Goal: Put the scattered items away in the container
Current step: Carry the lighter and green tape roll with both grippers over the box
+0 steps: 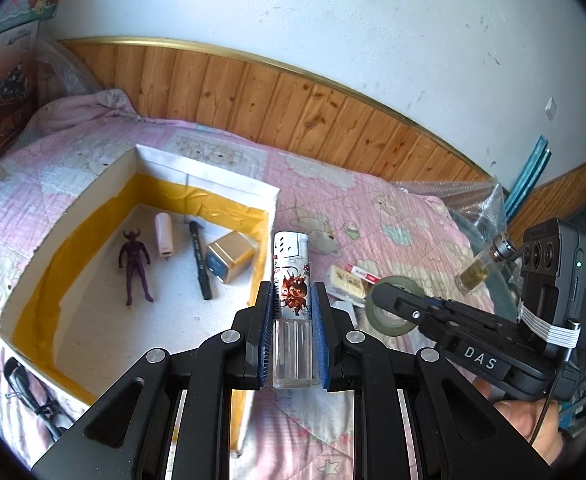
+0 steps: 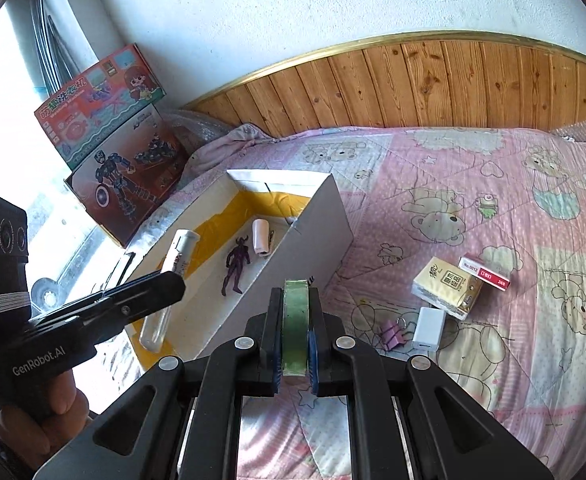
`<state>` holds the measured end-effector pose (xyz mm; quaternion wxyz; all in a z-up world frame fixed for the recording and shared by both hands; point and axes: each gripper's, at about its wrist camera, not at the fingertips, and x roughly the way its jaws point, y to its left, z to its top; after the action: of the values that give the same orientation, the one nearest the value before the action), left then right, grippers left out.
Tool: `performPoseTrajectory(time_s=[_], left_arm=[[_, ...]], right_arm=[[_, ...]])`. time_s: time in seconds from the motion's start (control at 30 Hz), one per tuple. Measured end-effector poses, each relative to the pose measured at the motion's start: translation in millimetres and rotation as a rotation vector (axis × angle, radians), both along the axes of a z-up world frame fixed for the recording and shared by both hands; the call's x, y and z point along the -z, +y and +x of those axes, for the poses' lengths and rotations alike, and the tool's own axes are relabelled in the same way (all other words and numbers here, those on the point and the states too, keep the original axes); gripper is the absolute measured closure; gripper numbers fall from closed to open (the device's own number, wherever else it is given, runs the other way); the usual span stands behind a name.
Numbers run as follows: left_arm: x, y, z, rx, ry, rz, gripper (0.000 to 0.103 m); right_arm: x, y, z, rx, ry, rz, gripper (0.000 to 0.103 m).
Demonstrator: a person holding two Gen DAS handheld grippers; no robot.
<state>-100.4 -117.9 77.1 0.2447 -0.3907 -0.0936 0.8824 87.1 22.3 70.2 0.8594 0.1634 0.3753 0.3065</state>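
While the "DAS"-marked right gripper [image 2: 295, 332] clamps green tape [image 2: 295, 320], the "GenRobot.AI" left gripper [image 1: 293, 320] grips a lighter [image 1: 292, 276].

Location: a home bedroom. Evidence: a bed [image 2: 473, 168] with a pink cartoon-bear quilt, a wooden headboard [image 2: 433, 84] against a white wall, toy boxes [image 2: 113, 136] at the bed's corner.

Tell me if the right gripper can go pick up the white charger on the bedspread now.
Probably not yet: the right gripper is shut on the roll of green tape. The white charger lies uncovered on the bedspread, so the path looks free.
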Motion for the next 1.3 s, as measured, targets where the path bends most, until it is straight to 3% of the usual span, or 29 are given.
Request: performPoseTrajectory(time_s=[0.17,0.27,0.43,0.73,0.9,1.03,1.17,1.23,1.3], left_arm=[[-0.2,-33.1,-5.2,-0.037,0.001,-0.028,0.084],[5.6,-47.7,-11.1,-0.068,-0.033,-0.005,0.084],[8.8,-48.6,-11.9,-0.086,-0.039,-0.019,0.084],[8.8,-26.1,-6.6,-0.133,0.055,-0.224,0.084],[2.8,-18.8,-5.9,-0.147,0.042,-0.292,0.084],[1.4,-14.5,-12.0,-0.116,-0.043,-0.241,0.084],[11.0,-14.8,-18.0,-0.130,-0.013,-0.226,0.084],[19.8,-25.9,-26.8,-0.145,-0.080,-0.154,0.084],[20.1,-34.2,-32.8,-0.163,-0.084,-0.122,0.084]], right_arm=[[-9.1,16.2,-5.8,-0.029,-0.028,0.011,0.092],[-11.9,26.0,-8.7,-0.046,-0.039,0.010,0.092],[-18.0,39.0,-12.3,-0.068,-0.055,0.025,0.092],[-31.8,61.7,-15.5,-0.104,-0.100,0.044,0.092],[-34.5,63.6,-11.6,-0.102,-0.128,0.031,0.092],[-33.1,54.0,-8.0,-0.089,-0.112,0.051,0.092],[-33.1,57.5,-5.6,-0.093,-0.093,0.066,0.092],[-35.8,64.5,-7.3,-0.103,-0.104,0.067,0.092],[-36.9,71.0,-9.7,-0.105,-0.131,0.026,0.092]])
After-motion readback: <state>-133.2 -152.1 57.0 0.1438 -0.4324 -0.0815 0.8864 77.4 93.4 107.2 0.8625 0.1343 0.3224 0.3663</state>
